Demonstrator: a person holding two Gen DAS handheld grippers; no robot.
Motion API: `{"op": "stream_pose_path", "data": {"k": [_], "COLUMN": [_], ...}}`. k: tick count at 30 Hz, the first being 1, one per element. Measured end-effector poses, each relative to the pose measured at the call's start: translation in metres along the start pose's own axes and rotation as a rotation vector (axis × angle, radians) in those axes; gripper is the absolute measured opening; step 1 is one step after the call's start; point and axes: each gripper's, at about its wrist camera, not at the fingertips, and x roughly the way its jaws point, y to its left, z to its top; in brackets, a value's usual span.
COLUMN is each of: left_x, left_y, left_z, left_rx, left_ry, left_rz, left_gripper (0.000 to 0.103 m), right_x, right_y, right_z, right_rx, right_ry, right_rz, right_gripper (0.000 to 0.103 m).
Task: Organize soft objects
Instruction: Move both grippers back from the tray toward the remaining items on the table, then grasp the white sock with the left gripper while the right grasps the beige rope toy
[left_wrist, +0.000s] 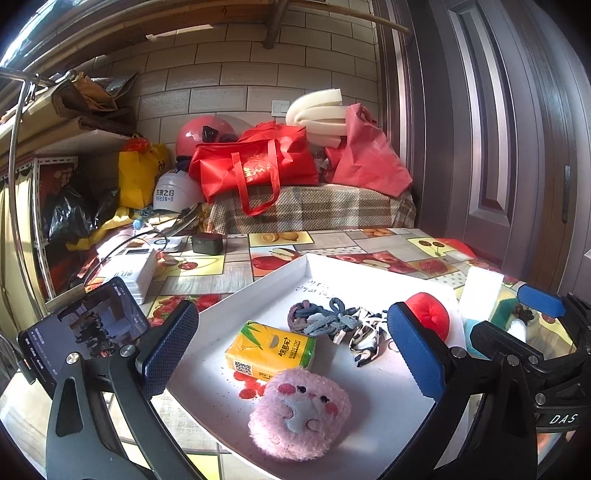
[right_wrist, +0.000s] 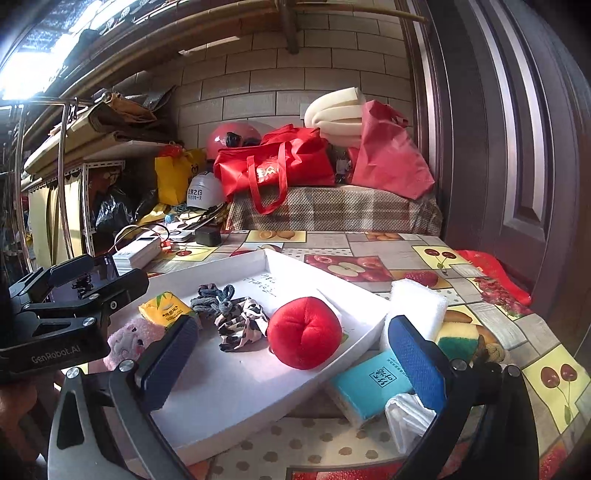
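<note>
A white tray (left_wrist: 280, 275) (right_wrist: 236, 417) lies on the table. In it are a pink plush (left_wrist: 300, 416) (right_wrist: 129, 341), a yellow tissue pack (left_wrist: 271, 350) (right_wrist: 166, 308), grey-blue hair ties (left_wrist: 321, 319) (right_wrist: 212, 295), a leopard-print scrunchie (left_wrist: 364, 336) (right_wrist: 242, 325) and a red plush ball (left_wrist: 428, 319) (right_wrist: 304, 332). My left gripper (left_wrist: 291, 350) stands open above the tray with nothing between its fingers. My right gripper (right_wrist: 295, 365) is open over the tray's near right part, empty. Outside the tray lie a blue tissue pack (right_wrist: 369, 384), a white sponge (right_wrist: 417, 306) and a yellow-green sponge (right_wrist: 458, 339).
A fruit-print cloth covers the table (right_wrist: 388, 251). A phone (left_wrist: 85, 332) stands at the left, a white box (left_wrist: 129, 273) and a small black box (left_wrist: 207, 243) behind it. Red bags (left_wrist: 255, 166), helmets and foam pile up at the back. A dark door (left_wrist: 498, 147) is at right.
</note>
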Motion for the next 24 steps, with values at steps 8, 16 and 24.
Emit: {"op": "stream_pose_path", "data": {"k": [8,16,24], "left_x": [-0.009,-0.014,-0.010], "left_y": [-0.018,-0.036,-0.099], "left_z": [-0.003,-0.005,-0.012], "left_rx": [0.036,0.076,0.219], "left_ry": [0.004,0.022,0.147], "left_rz": [-0.056,-0.162,-0.392], "left_gripper": [0.103,0.103,0.103], "right_x": [-0.026,-0.052,-0.060], "right_y": [-0.032,-0.102,-0.184], "right_z": [-0.009,-0.021,-0.035], "right_rx": [0.015,0.117,0.307], "right_ry": [0.031,0.064,0.164], "right_rz": [0.007,-0.130,-0.206], "right_gripper": [0.103,0.103,0.103]}}
